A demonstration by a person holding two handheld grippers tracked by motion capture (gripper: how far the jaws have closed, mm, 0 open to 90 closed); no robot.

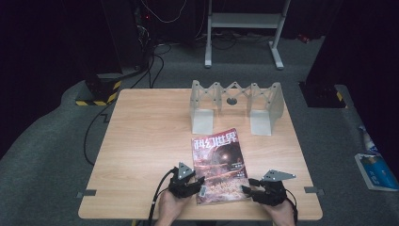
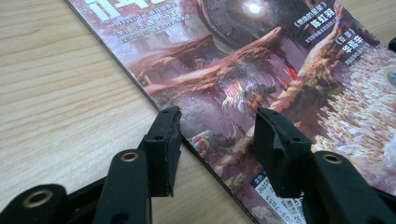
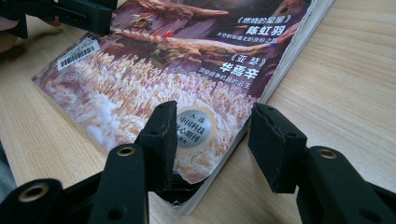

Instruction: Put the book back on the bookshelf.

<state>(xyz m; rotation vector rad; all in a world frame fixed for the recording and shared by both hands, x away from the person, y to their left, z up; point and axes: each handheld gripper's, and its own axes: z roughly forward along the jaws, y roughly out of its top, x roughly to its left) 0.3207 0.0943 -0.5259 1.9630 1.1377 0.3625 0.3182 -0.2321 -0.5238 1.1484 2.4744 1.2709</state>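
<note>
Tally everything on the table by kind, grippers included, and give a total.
Magazine: 1
Grey folding rack: 1
Left gripper and right gripper, both at the magazine's near corners: 2
Total: 4

The magazine lies flat on the counter, near its front edge. Behind the magazine stands the folding rack, well apart from it. The left claw is at the magazine's left edge, and the right claw at its front right corner.
</note>
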